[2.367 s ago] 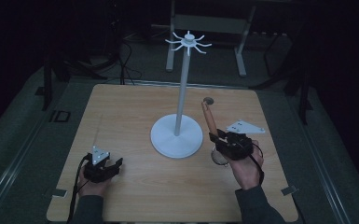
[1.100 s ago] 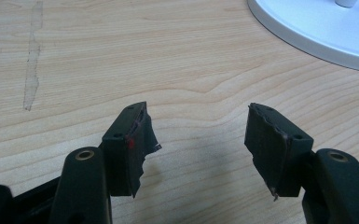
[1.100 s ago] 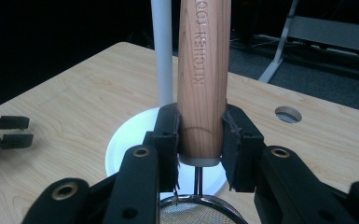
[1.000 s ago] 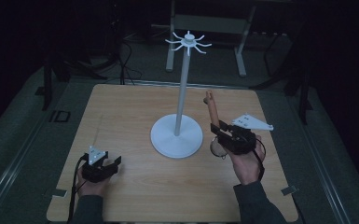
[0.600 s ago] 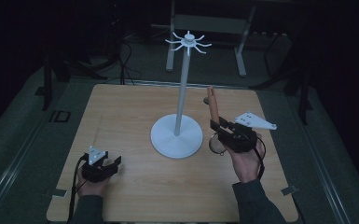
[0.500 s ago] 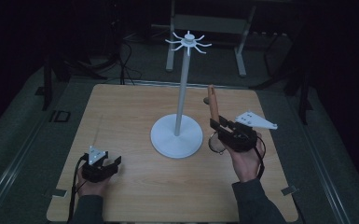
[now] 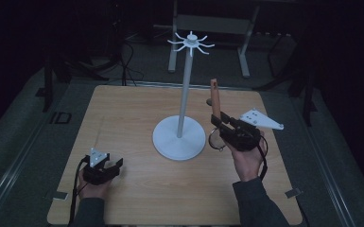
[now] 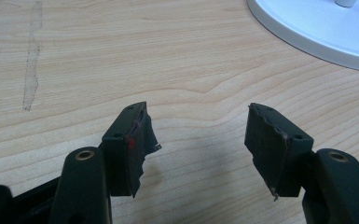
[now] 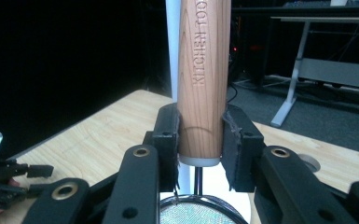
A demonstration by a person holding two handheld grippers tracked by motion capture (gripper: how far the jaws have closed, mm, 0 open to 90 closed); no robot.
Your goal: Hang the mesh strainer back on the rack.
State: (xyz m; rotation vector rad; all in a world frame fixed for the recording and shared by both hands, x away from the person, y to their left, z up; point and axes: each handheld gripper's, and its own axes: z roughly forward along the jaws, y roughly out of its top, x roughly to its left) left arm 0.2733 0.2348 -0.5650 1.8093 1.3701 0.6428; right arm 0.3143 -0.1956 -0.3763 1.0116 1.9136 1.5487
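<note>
From the high view, the person's right gripper (image 7: 216,124) is sitting right of centre in the frame, clamping a wooden-handled strainer (image 7: 214,101) whose handle is pointing up and slightly away, above the wooden table (image 7: 123,118). The strainer's round mesh end is hanging low by the gripper, just beside the white stand (image 7: 183,101), near the edge of its round base; whether the mesh is touching the base is hard to tell in this dim light. The stand's pole is rising to a ring of hooks in the upper middle of the frame. The left gripper (image 7: 115,165) is lying in the lower left, resting low on the table in the person's hand, well apart from the stand.

In the left gripper view, the left gripper (image 8: 198,135) is showing its jaws spread wide with nothing but bare table between them. The stand's base is curving across the upper right corner.

In the right gripper view, the right gripper (image 9: 200,140) is pressing both jaws against the strainer's handle (image 9: 204,74), which is standing upright in the centre and bearing engraved lettering. The mesh bowl is peeking out at the bottom edge, below the jaws. The stand's pole is rising just behind the handle, and the left gripper (image 9: 42,179) is sitting at the lower left.
</note>
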